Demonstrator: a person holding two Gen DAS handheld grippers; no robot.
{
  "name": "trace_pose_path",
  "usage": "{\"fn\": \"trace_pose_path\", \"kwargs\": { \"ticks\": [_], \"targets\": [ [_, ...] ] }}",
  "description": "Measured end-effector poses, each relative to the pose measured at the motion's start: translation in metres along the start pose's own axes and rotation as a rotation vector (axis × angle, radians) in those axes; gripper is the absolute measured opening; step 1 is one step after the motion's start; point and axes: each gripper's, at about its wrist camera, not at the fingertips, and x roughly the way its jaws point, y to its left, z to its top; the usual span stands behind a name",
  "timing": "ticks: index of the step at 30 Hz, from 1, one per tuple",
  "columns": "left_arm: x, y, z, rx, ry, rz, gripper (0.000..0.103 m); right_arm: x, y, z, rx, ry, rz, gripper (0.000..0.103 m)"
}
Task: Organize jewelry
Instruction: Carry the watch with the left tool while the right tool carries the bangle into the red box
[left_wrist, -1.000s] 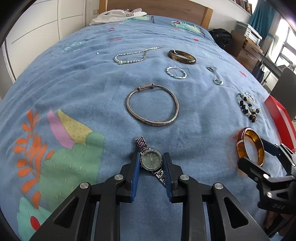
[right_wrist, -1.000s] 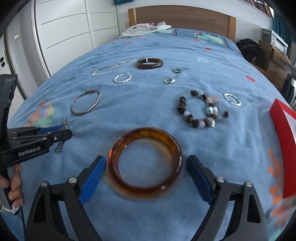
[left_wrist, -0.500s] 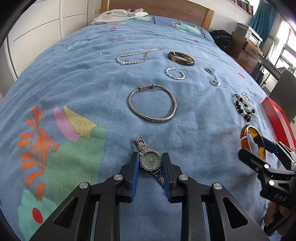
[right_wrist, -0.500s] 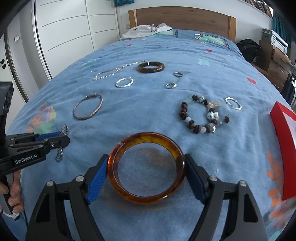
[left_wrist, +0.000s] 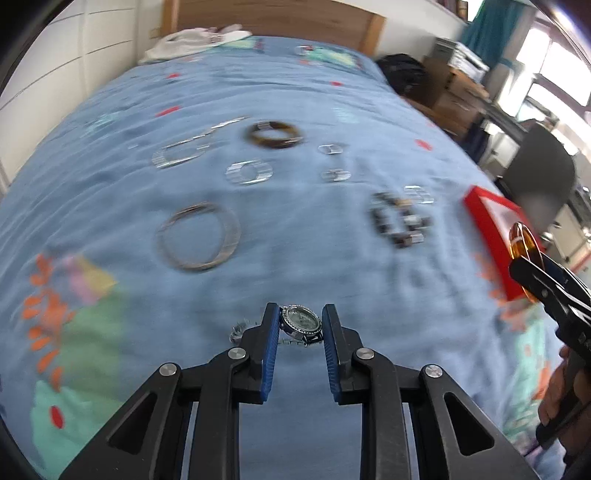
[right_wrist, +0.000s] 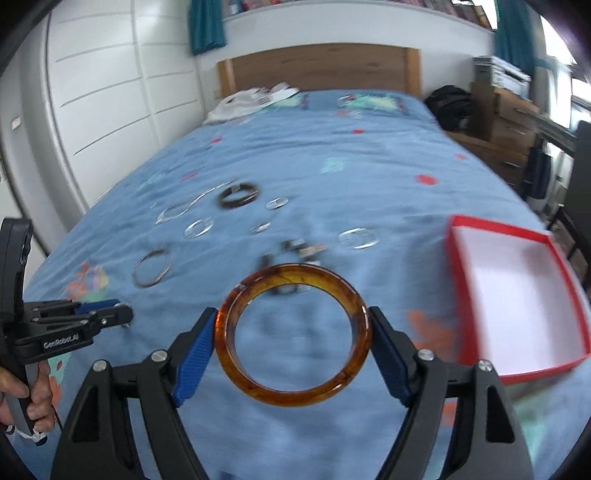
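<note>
Left tool (left_wrist: 300, 325) is narrowed on one silver watch (left_wrist: 301, 325), its case pinched between the blue pads and lifted clear of the blue bed (left_wrist: 295, 92). Right tool (right_wrist: 293, 328) stands wide, clamped on one amber bangle (right_wrist: 293, 338) across its full width, also raised off the bed.

One red box (right_wrist: 517, 295), white inside, sits on the bed at 3 o'clock from the amber bangle.

Items remaining on the bed, at 12 o'clock from the watch: one dark bangle (left_wrist: 275, 134), one thin metal bangle (left_wrist: 199, 236), one chain necklace (left_wrist: 184, 151), one beaded bracelet (left_wrist: 399, 221). Several small silver rings lie among them; motion blur prevents a reliable count.
</note>
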Motion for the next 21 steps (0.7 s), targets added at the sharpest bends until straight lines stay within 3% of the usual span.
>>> {"fn": "trace_pose_path", "kwargs": {
  "ticks": [7, 13, 17, 19, 21],
  "targets": [
    [0.023, -0.108, 0.036, 0.101, 0.006, -0.171, 0.023, -0.03, -0.104, 0.017, 0.044, -0.03, -0.151, 0.078],
    [0.057, -0.211, 0.069, 0.193, 0.012, -0.318, 0.023, -0.028, -0.184, 0.021, 0.051, -0.005, -0.237, 0.078],
    [0.082, -0.255, 0.078, 0.243, 0.029, -0.349, 0.023, -0.015, -0.22, 0.019, 0.06, 0.02, -0.236, 0.078],
    [0.097, -0.271, 0.081, 0.252, 0.047, -0.356, 0.015, -0.005, -0.234, 0.017, 0.054, 0.038, -0.227, 0.078],
    [0.107, -0.279, 0.084, 0.256, 0.058, -0.356, 0.014, 0.0, -0.243, 0.014, 0.054, 0.047, -0.211, 0.078]
  ]
}}
